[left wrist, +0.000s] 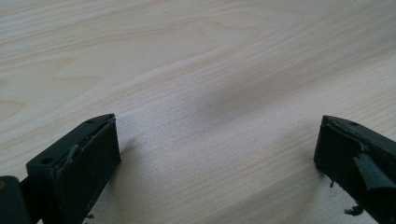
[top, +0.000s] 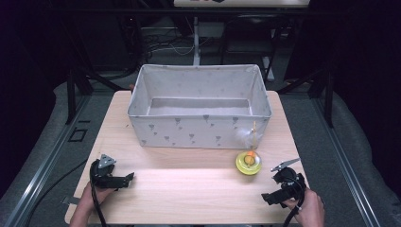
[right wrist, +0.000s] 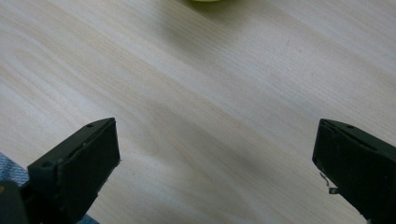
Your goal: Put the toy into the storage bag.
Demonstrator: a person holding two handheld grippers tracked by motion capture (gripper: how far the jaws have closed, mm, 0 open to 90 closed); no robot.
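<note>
Plainly wide-open jaws, nothing between them

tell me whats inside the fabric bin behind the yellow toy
The fabric bin shows a bare pale floor and nothing in it; its near wall hides the front strip of that floor.

The bench (top: 189, 184) is seen as pale matt wood; the box (top: 198, 127) as soft printed cloth; the yellow toy (top: 248, 163) as glossy plastic.
</note>
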